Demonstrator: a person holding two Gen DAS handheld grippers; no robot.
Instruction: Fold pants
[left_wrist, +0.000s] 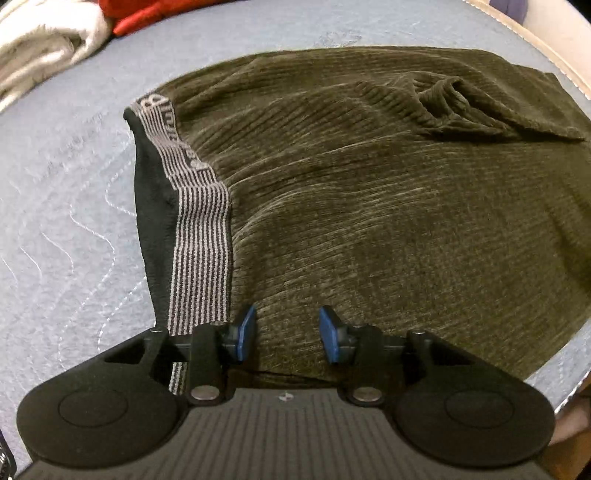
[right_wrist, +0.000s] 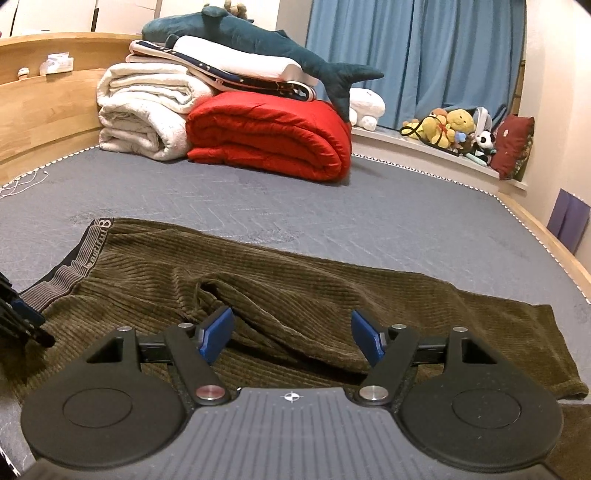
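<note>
Olive corduroy pants (left_wrist: 369, 192) lie spread on the grey-blue mattress (left_wrist: 66, 184), with a grey striped waistband (left_wrist: 201, 236) at their left end. My left gripper (left_wrist: 287, 332) is open and empty, low over the pants just right of the waistband. In the right wrist view the pants (right_wrist: 295, 280) stretch from the waistband (right_wrist: 74, 258) at left to the leg end at right, with a puckered fold in the middle. My right gripper (right_wrist: 291, 332) is open and empty above that fold. The left gripper's tip (right_wrist: 22, 317) shows at the left edge.
At the head of the mattress (right_wrist: 369, 221) a folded red duvet (right_wrist: 269, 136), white blankets (right_wrist: 147, 110) and a plush shark (right_wrist: 258, 40) are stacked. A wooden bed frame (right_wrist: 44, 103) runs along the left. Soft toys (right_wrist: 450, 129) sit on the window ledge by blue curtains.
</note>
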